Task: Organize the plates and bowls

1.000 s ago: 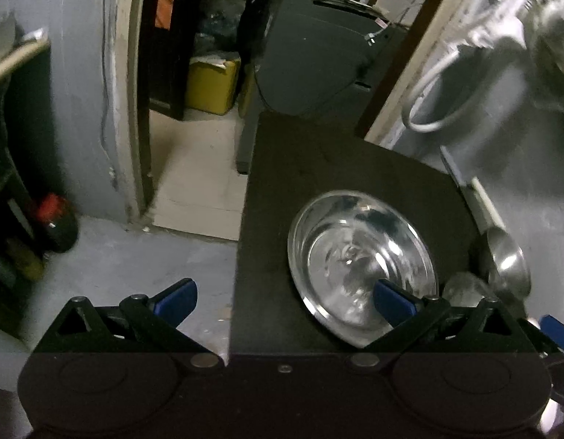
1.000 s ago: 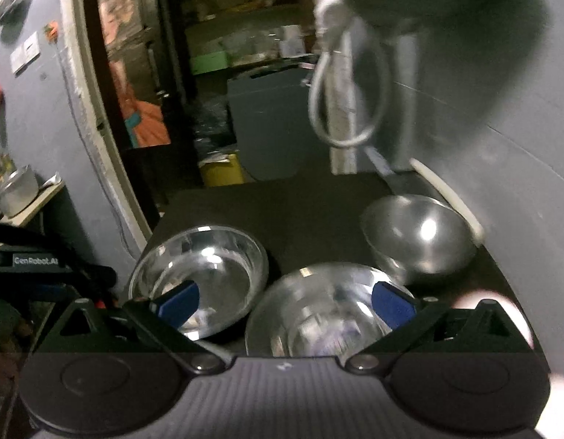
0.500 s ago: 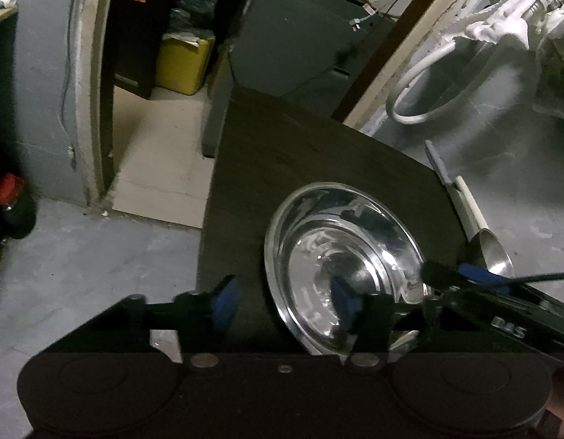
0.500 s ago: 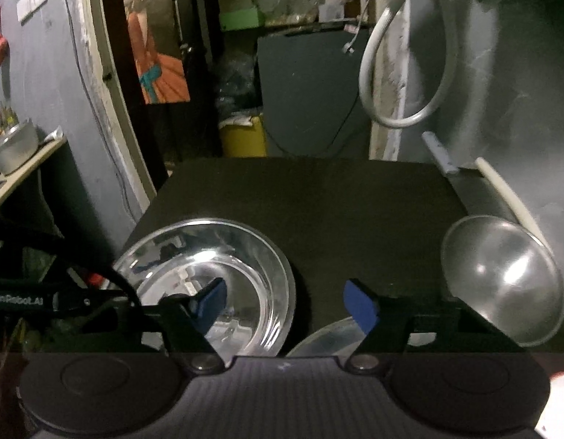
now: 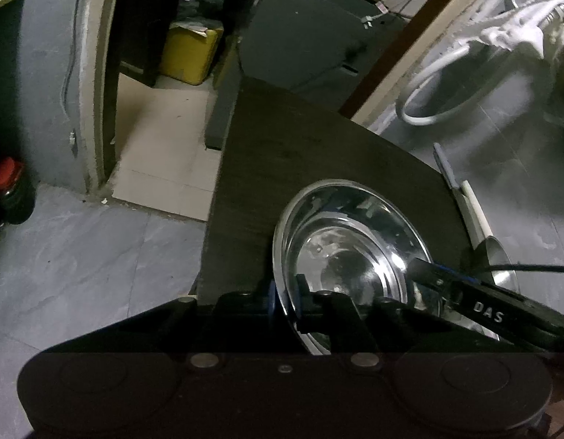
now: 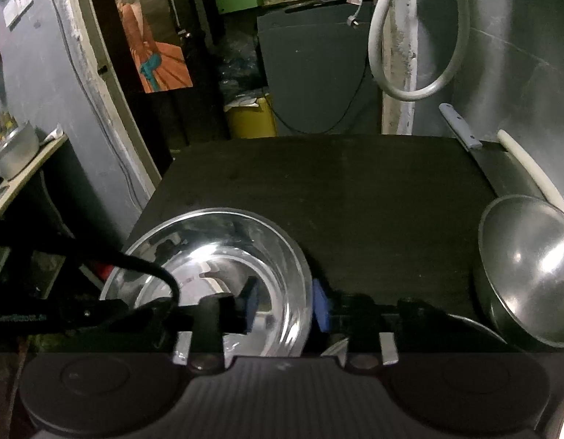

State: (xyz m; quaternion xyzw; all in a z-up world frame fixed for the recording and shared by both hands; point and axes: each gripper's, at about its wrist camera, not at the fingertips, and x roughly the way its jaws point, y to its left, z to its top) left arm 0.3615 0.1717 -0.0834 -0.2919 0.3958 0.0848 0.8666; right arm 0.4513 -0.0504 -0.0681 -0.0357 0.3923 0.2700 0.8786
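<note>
Both tools have closed since a second ago: the left tool (image 5: 284, 305) now pinches the near-left rim of the shiny bowl (image 5: 349, 252), the right tool (image 6: 284, 307) its right rim. Bowl rests near-left on the bench (image 6: 355, 183); lifting appears ready.

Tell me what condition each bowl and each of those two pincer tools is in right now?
Shiny steel bowl: upright, nothing inside, gripped at both sides of its rim.
Left gripper: shut on that bowl's left rim.
Right gripper: closing across its right rim.
Duller steel bowl: tilted, untouched, on the black table.
</note>
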